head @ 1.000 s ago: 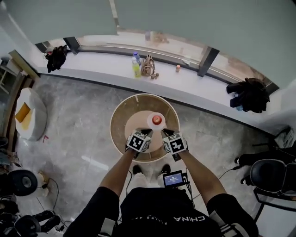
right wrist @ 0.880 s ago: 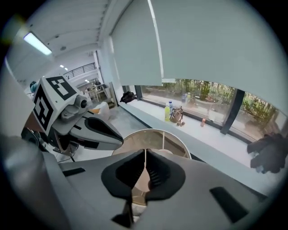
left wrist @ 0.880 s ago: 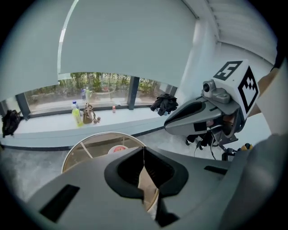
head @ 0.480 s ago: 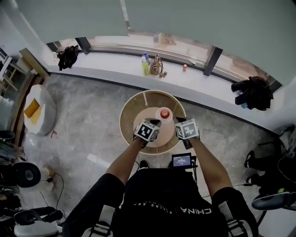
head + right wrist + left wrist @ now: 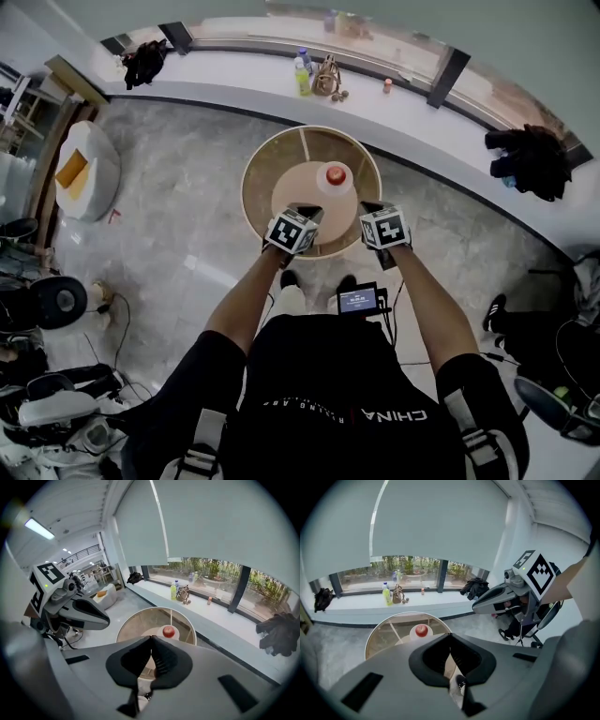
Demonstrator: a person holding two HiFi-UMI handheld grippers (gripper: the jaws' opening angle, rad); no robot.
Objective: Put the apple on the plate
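A red apple point(image 5: 336, 173) sits on a small white plate point(image 5: 325, 184) on the round glass-topped table point(image 5: 267, 164). Both grippers hover at the table's near edge, apart from the plate. My left gripper point(image 5: 305, 213) is shut and holds nothing; in the left gripper view the apple point(image 5: 422, 630) and plate point(image 5: 414, 634) lie ahead past its closed jaws. My right gripper point(image 5: 368, 207) is also shut and empty. Its own view shows the apple point(image 5: 169, 631) on the plate point(image 5: 163, 635) beyond its jaws.
A long windowsill point(image 5: 244, 70) behind the table holds bottles point(image 5: 302, 73) and a small bag point(image 5: 327, 79). Dark clothes point(image 5: 532, 159) lie on it at the right. A white seat point(image 5: 86, 171) stands at the left. A small screen point(image 5: 359, 300) sits below the right gripper.
Both grippers have drawn back from the plate toward the person, to the table's near edge. The apple stays on the plate.
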